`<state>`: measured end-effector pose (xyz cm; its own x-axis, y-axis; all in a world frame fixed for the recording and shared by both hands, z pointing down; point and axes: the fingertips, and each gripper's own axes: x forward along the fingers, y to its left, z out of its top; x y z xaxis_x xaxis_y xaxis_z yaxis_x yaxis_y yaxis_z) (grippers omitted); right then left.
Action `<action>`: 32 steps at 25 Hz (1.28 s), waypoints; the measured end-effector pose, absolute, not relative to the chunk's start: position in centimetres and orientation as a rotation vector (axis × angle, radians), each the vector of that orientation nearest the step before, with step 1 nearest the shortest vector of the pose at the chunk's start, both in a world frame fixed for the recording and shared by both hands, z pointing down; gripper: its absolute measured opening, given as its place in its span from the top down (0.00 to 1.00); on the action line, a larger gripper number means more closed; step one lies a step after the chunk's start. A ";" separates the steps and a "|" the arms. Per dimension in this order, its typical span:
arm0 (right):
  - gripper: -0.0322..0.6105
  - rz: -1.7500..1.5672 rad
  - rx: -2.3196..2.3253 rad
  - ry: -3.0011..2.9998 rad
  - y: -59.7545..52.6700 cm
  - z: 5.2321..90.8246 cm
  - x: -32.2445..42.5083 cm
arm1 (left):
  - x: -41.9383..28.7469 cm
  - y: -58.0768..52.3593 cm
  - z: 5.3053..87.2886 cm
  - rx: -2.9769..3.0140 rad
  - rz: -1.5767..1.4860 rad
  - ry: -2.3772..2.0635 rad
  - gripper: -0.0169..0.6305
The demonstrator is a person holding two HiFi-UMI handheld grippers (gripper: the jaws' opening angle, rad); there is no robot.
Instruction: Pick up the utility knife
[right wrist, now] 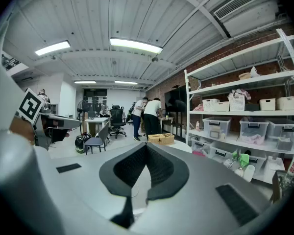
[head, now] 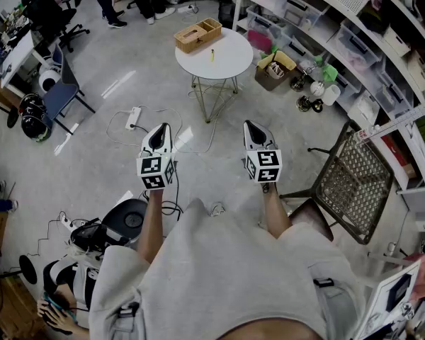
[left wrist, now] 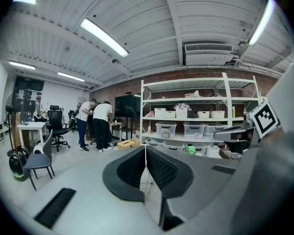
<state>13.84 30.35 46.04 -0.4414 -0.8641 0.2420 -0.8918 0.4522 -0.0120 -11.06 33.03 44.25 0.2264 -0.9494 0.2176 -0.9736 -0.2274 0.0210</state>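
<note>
Two black handheld grippers, left (head: 163, 127) and right (head: 248, 125), both with jaws pinched together on nothing; one small yellow utility knife (head: 212, 54) lies on the single round white table (head: 230, 64) far ahead, right of one open wooden box (head: 197, 34). The glossy grey floor (head: 219, 163) runs open between grippers and table; one white power strip (head: 133, 117) on the left, one black mesh chair (head: 354, 183) near right, and white storage shelves (head: 382, 41) along the right edge.

Beyond the right gripper (head: 252, 132), a round white table (head: 230, 66) shows a smooth matt top on thin golden metal wire legs; its open tan box (head: 197, 35) looks wooden; the grey floor (head: 113, 83) gleams.
</note>
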 end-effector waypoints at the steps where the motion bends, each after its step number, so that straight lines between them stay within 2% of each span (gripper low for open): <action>1: 0.90 0.203 1.533 -2.501 30.3 46.0 13.9 | -11.0 32.9 44.2 2.340 0.236 -1.848 0.94; 22: 0.90 0.230 1.472 -2.532 29.5 47.6 15.7 | -7.5 32.1 45.4 2.328 0.269 -1.845 0.94; 32: 0.90 0.222 1.435 -2.537 25.8 48.5 15.6 | -6.7 28.7 46.7 2.330 0.299 -1.837 0.94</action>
